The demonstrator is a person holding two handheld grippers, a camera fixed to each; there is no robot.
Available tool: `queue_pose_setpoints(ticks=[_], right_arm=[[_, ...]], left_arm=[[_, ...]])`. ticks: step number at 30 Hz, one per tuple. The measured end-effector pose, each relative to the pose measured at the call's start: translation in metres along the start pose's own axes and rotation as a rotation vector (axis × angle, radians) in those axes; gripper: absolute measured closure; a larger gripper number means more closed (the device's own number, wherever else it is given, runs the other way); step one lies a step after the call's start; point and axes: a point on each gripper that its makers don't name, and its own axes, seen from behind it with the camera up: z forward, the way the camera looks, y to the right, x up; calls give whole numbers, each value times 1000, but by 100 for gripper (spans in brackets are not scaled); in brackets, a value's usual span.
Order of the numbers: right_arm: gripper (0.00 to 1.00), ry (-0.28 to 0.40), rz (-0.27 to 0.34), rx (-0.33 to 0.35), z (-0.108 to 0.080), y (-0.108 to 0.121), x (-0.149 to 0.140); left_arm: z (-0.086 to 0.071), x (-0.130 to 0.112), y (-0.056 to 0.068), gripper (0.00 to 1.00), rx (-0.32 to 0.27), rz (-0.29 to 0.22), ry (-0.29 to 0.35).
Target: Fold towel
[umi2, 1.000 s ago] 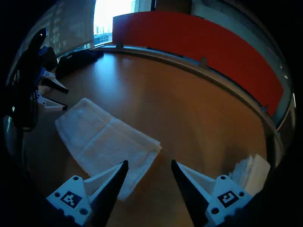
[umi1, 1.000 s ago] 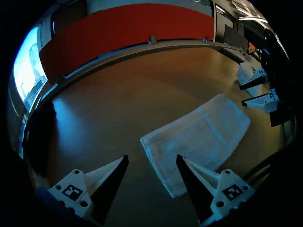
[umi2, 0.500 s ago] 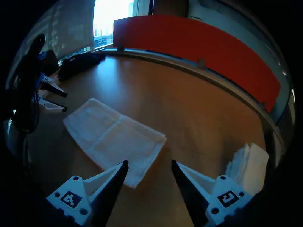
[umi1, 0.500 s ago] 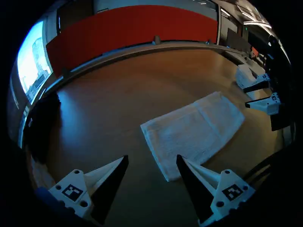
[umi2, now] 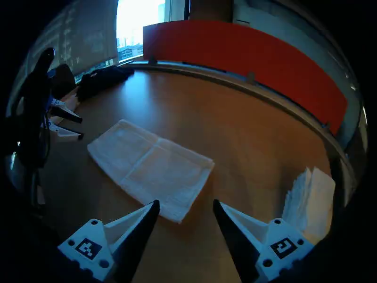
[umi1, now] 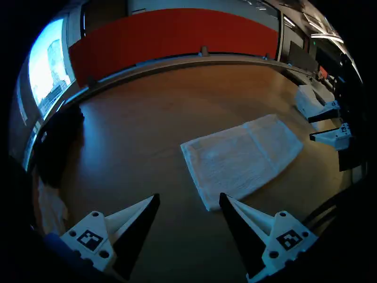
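- Left gripper view: the left gripper hangs over the table with its 2 fingers spread wide, holding nothing.
- The towel lies flat on the table, a crease across it, just ahead of the fingertips and untouched.
- The right gripper hovers at the towel's far end, fingers apart and empty.
- Right gripper view: its 2 fingers are wide apart, and the towel's near corner lies just ahead of them.
- A stack of folded cloths sits at the right, well apart from the towel.
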Motion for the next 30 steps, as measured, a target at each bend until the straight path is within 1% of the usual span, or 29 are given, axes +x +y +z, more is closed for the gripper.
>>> queue_pose_setpoints(ticks=[8, 18, 24, 30], right_arm=[[13, 2, -23, 30, 2, -2, 2], [13, -8, -75, 63, 6, -6, 2], [13, -15, -93, 79, 9, -7, 2], [13, -17, -110, 87, 13, -7, 2]], left_arm=[[-12, -8, -7, 7, 25, -40, 11], [-32, -26, -16, 7, 64, -105, 19], [-45, -34, -18, 7, 80, -132, 27], [-50, -44, -19, 6, 82, -160, 23]])
